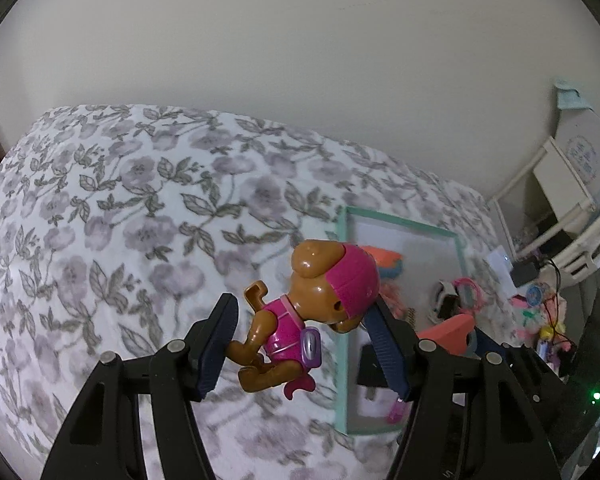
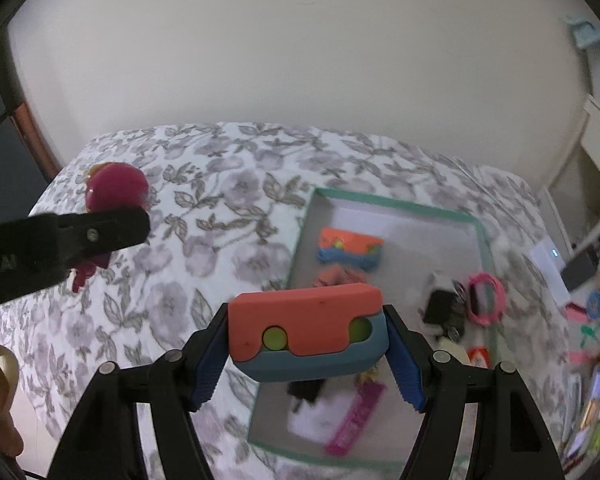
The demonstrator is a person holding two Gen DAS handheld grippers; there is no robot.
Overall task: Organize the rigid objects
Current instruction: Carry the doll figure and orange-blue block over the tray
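Left gripper (image 1: 304,328) clamped on a toy dog (image 1: 300,316), brown with pink cap and vest, held tilted above the floral bedspread (image 1: 120,200); blue pads (image 1: 218,352) pressing its rump and its head. Same dog (image 2: 116,188) seen at ten o'clock in the right wrist view, partly hidden behind the left gripper's black finger.

Right gripper (image 2: 308,356) closed on an orange-and-blue block (image 2: 306,336) with two green dots on its face, pads against both ends, held above the near left edge of the tray (image 2: 400,202).

Tray green-rimmed, pale inside, lying on the bedspread at four o'clock from the dog in the left wrist view. Inside the tray: a second orange-and-blue block (image 2: 350,250) toward the far side, a magenta strip (image 2: 354,420) near the close edge, a dark item beside it too blurred to name. At the tray's right edge, a pink ring (image 2: 486,298) and a black-and-white clutter. More small toys off at three o'clock, blurred.
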